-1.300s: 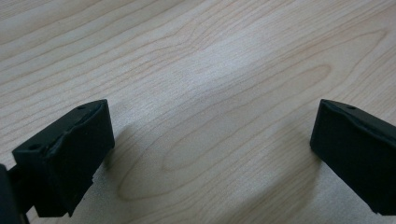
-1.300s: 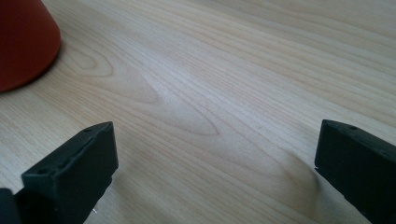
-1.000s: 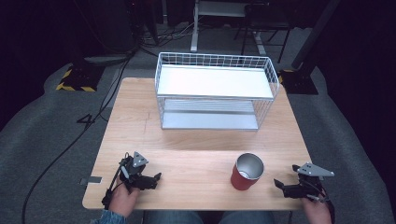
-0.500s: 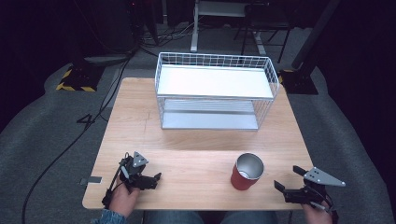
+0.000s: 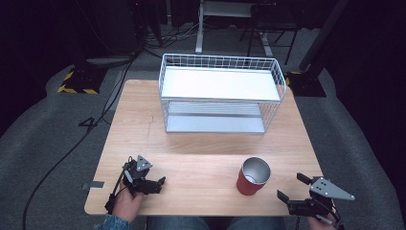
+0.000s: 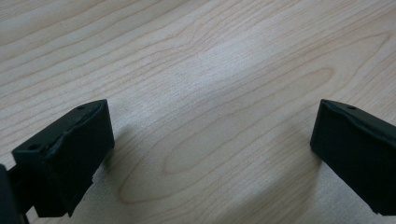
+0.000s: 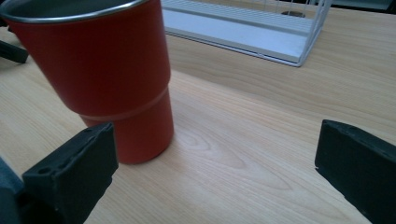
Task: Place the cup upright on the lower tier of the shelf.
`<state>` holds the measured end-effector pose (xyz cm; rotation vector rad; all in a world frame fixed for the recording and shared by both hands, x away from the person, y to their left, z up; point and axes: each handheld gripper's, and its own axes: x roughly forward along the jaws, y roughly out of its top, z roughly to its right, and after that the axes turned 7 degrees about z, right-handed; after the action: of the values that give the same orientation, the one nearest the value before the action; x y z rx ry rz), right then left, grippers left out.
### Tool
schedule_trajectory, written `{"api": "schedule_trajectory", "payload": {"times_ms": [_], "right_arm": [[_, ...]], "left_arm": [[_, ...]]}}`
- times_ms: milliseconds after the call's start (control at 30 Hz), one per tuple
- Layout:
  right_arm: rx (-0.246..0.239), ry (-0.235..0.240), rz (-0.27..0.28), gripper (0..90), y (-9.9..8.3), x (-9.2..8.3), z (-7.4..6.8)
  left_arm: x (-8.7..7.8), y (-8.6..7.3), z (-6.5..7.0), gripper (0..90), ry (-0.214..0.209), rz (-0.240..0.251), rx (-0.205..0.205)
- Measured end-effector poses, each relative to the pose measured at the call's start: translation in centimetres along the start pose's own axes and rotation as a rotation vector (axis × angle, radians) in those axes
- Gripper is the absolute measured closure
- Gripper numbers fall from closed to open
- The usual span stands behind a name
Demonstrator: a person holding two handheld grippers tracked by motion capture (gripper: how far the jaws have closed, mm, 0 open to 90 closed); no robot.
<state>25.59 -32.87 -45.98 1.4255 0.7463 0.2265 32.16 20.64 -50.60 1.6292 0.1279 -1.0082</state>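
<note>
— How did the left gripper sit?
— Low by the near left edge, jaws spread wide.
— And the right gripper?
— Near right corner, jaws wide too.

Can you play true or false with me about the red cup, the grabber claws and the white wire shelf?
1. The red cup stands upright on the table. True.
2. The right gripper is squeezing the cup. False: its jaws are open and apart from the cup.
3. The wire shelf stands at the far side of the table. True.
4. The left gripper holds a spoon. False: its jaws are open over bare wood.
</note>
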Motion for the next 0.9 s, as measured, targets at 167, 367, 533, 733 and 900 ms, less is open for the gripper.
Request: {"api": "schedule_trajectory", "payload": {"times_ms": [167, 367, 533, 733, 900], "right_arm": [[0.000, 0.028, 0.004, 0.0, 0.1, 0.1, -1.1], [0.000, 0.049, 0.010, 0.0, 0.3, 0.4, -2.1], [-0.001, 0.069, 0.016, 0.0, 0.4, 1.5, -2.9], [0.004, 0.083, -0.005, 0.0, -0.1, 3.2, -3.8], [0.004, 0.101, -0.025, 0.0, -0.4, 4.6, -4.3]], "left_arm": [[0.0, 0.0, 0.0, 0.0, -0.001, 0.000, -0.001], [0.0, 0.0, 0.0, 0.0, -0.001, 0.000, 0.000], [0.0, 0.0, 0.0, 0.0, 0.000, 0.000, -0.001], [0.1, 0.0, 0.0, 0.0, 0.000, 0.001, -0.002], [0.1, 0.0, 0.0, 0.0, 0.000, 0.001, -0.003]]}}
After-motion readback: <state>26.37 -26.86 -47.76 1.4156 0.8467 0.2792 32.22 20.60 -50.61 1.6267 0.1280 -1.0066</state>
